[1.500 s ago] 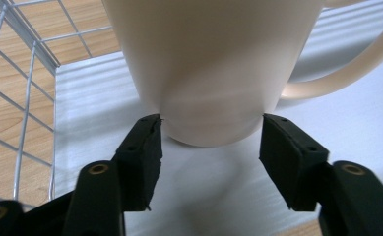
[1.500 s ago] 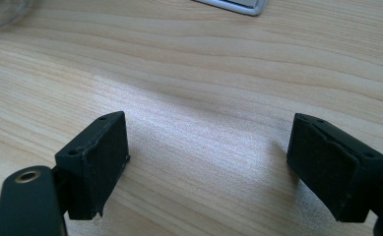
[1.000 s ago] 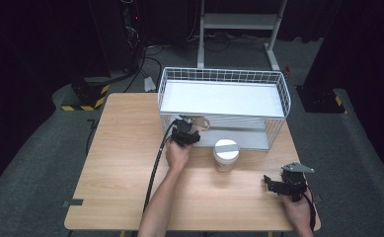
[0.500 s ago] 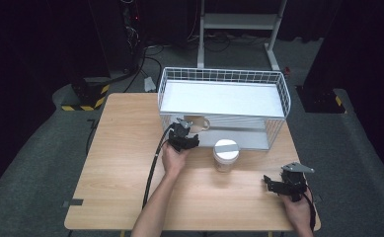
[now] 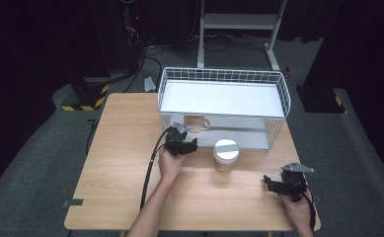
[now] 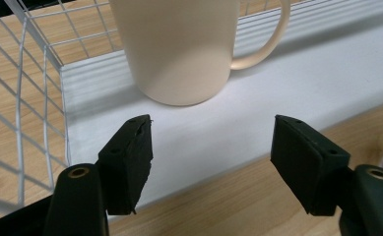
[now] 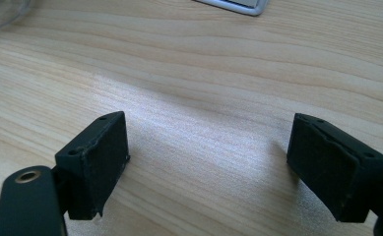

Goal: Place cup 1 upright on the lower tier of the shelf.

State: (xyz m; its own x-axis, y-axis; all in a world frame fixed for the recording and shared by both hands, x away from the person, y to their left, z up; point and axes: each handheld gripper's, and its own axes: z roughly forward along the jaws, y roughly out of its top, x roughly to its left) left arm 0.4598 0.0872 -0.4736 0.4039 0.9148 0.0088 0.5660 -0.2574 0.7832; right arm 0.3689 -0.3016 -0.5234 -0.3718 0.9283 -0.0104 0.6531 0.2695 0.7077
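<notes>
left gripper [image 6: 211,157] has just been opening its jaws, nothing between them; cream mug [image 6: 179,46] stands upright straight ahead on the wire rack's lower shelf [image 6: 287,98], handle right. right gripper [image 7: 206,164] sits spread and empty, well apart.

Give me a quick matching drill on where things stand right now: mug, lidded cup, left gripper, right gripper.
Things:
1. mug
2. lidded cup
3. left gripper
4. right gripper

Places or states:
A. open above bare wood near the table's right front corner
B. on the rack's lower white shelf
C. on the table just in front of the rack
D. open, nothing between its jaws, facing the mug

Pairs: 1-B, 2-C, 3-D, 4-A
</notes>
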